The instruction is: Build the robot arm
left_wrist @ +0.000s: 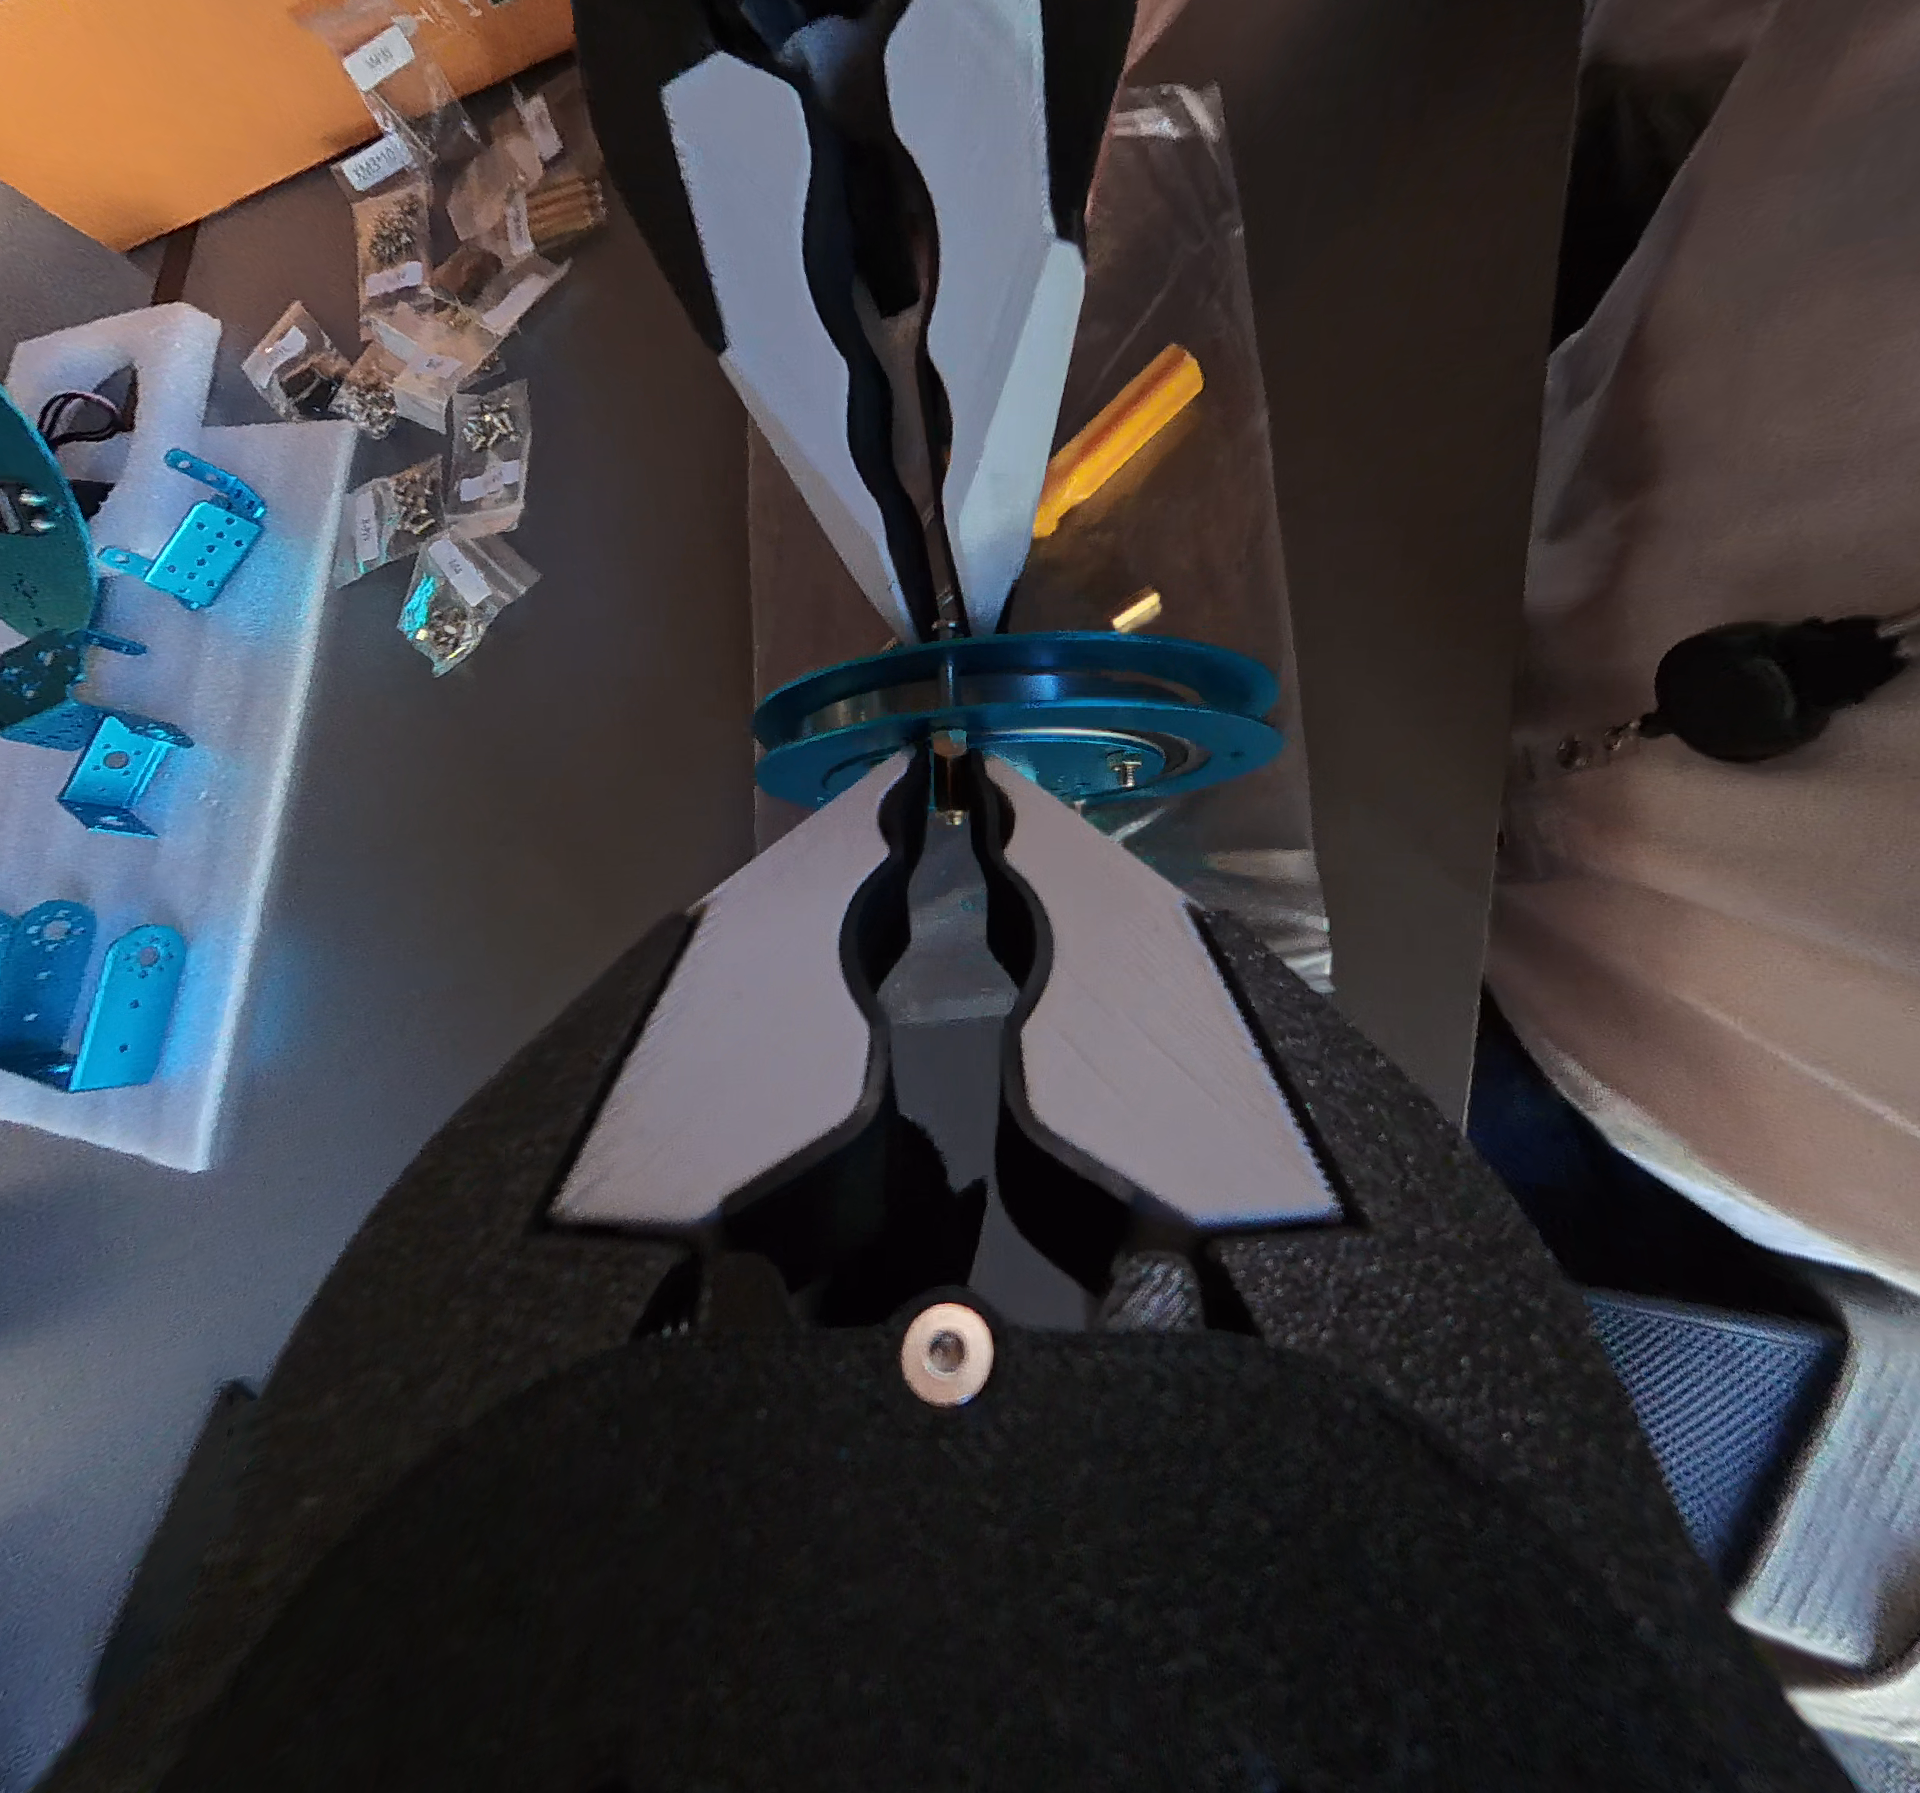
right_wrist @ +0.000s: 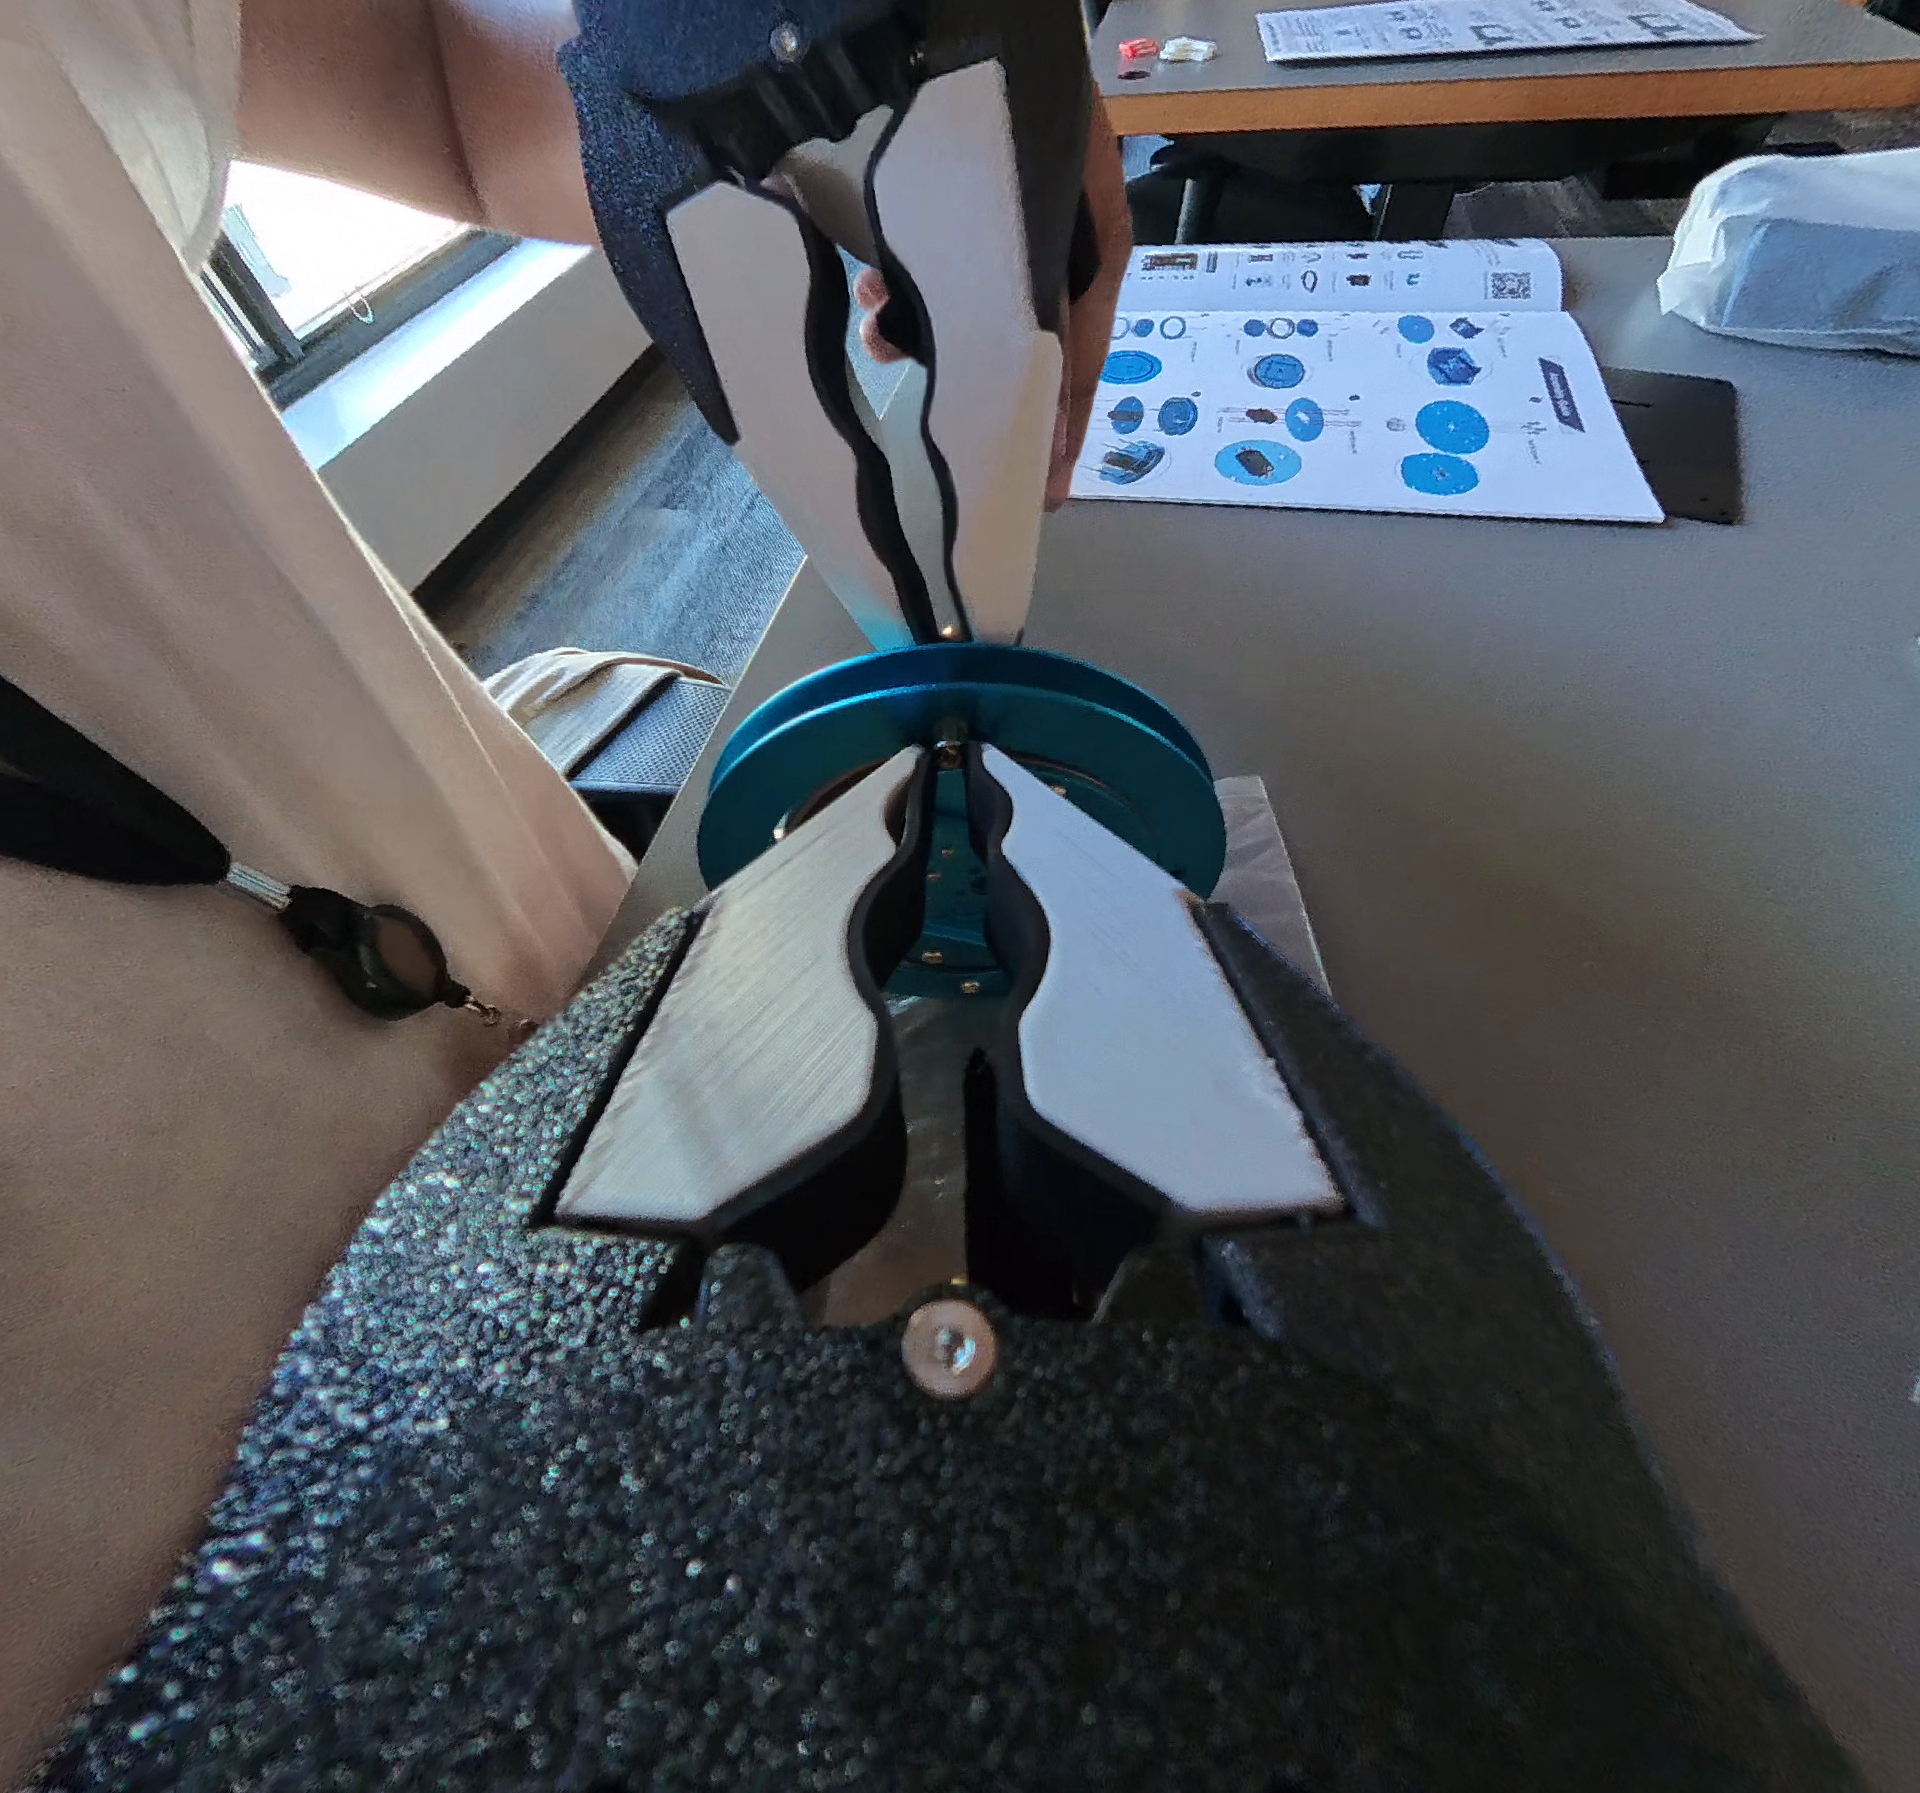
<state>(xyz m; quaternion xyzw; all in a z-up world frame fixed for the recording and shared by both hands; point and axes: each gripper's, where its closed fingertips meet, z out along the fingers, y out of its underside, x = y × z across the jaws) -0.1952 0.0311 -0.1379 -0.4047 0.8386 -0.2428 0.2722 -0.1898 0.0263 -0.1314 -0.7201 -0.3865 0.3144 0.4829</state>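
Observation:
Two blue metal discs [left_wrist: 1039, 683], stacked with a gap between them, hang edge-on between the two grippers; they also show in the right wrist view [right_wrist: 821, 746]. My left gripper [left_wrist: 948, 793] is shut on a brass standoff [left_wrist: 948, 787] that sticks out of the lower disc. My right gripper [right_wrist: 948, 756] is shut on a small screw [right_wrist: 948, 728] at the disc's rim. In each view the other gripper comes down from the top, its tips meeting the discs: the right gripper [left_wrist: 940, 616] and the left gripper [right_wrist: 940, 626].
At the left lie a white foam tray [left_wrist: 260, 808] with blue brackets, several small bags of screws [left_wrist: 447, 341] and an orange box [left_wrist: 208, 29]. A yellow-handled tool [left_wrist: 1122, 434] lies behind the discs. An open booklet [right_wrist: 1351, 393] lies on the grey table [right_wrist: 1507, 860]. A person's beige shirt is close. The grippers are tip to tip, or close to it.

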